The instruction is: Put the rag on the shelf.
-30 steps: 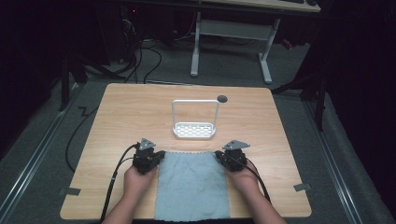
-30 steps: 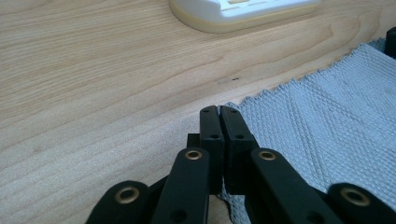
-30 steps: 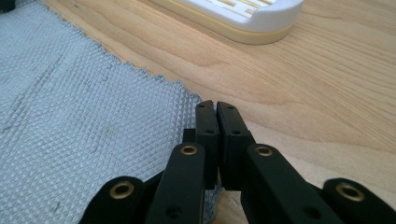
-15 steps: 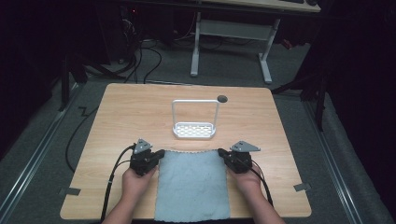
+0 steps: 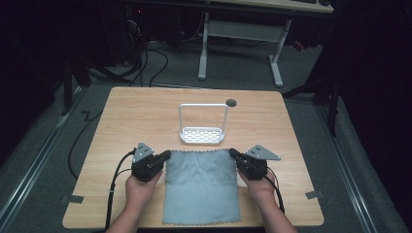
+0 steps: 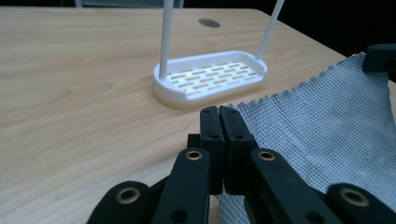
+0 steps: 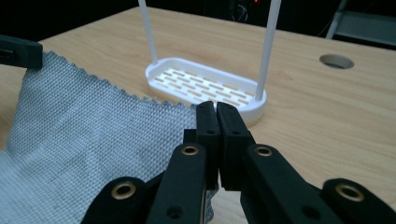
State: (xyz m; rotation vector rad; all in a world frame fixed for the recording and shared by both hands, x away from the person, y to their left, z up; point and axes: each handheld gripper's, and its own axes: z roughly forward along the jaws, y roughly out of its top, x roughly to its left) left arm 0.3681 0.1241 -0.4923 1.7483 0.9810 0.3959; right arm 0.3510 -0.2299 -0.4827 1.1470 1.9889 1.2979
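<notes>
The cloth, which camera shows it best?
The high view: the whole cloth lies flat between both grippers, every edge visible. The left gripper view shows one far corner past its jaws; the right gripper view shows the other far corner and its weave.

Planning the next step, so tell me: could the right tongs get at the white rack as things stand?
Probably yes, but not freely: the right tongs are shut on a cloth corner. The white rack stands just ahead over bare table, so the cloth would trail along.

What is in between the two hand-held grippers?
In the high view, the grey cloth stretches between the left hand-held gripper and the right hand-held gripper, each shut on one of its far corners.
</notes>
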